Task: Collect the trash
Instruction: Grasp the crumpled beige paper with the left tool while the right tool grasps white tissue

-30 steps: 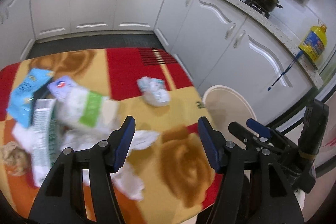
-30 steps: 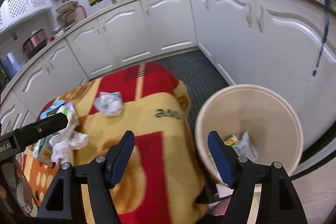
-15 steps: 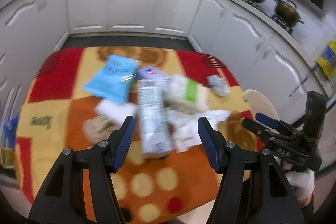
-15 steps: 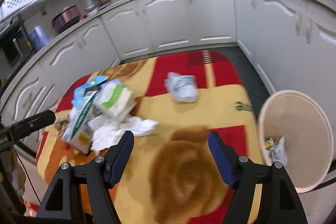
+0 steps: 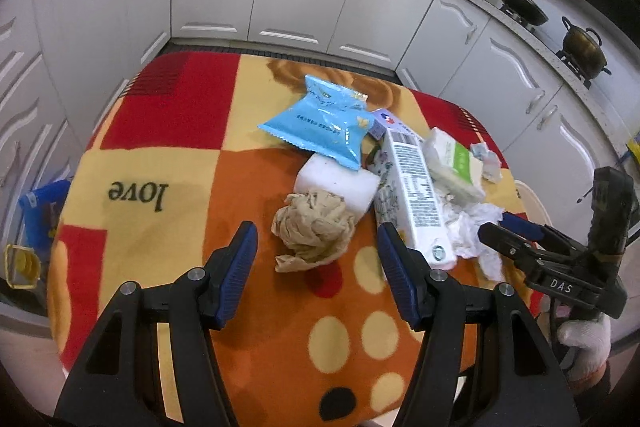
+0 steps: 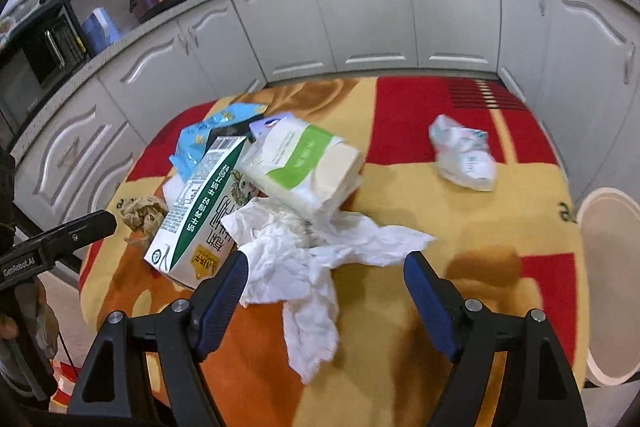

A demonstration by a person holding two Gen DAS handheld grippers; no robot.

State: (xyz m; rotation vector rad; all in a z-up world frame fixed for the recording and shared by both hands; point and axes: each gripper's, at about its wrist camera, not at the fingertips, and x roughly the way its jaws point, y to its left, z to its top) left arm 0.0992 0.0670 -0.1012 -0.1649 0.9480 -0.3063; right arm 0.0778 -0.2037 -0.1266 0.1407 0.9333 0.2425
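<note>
Brown crumpled paper ball (image 5: pixel 314 225) sits on the blanket-covered table (image 5: pixel 160 163), just ahead of the left gripper (image 5: pixel 316 269), whose jaws are spread wide w/ nothing between them. Landmark: the milk carton (image 5: pixel 416 195), lying flat mid-pile. Paper ball is just left of the carton; white foam block (image 5: pixel 336 183) is behind the ball, touching the carton's side. Blue snack bag (image 5: pixel 320 123) lies beyond the carton, overlapping the block. Tissue pack w/ green label (image 6: pixel 300 163) leans on the carton's right side. White crumpled tissue (image 6: pixel 316 259) spreads in front of the carton; right gripper (image 6: pixel 326 287) hovers over it, jaws wide apart, empty. Small wrapper wad (image 6: pixel 464 157) lies well right of the carton. Trash bin (image 6: pixel 608 267) stands past the table's right edge.
</note>
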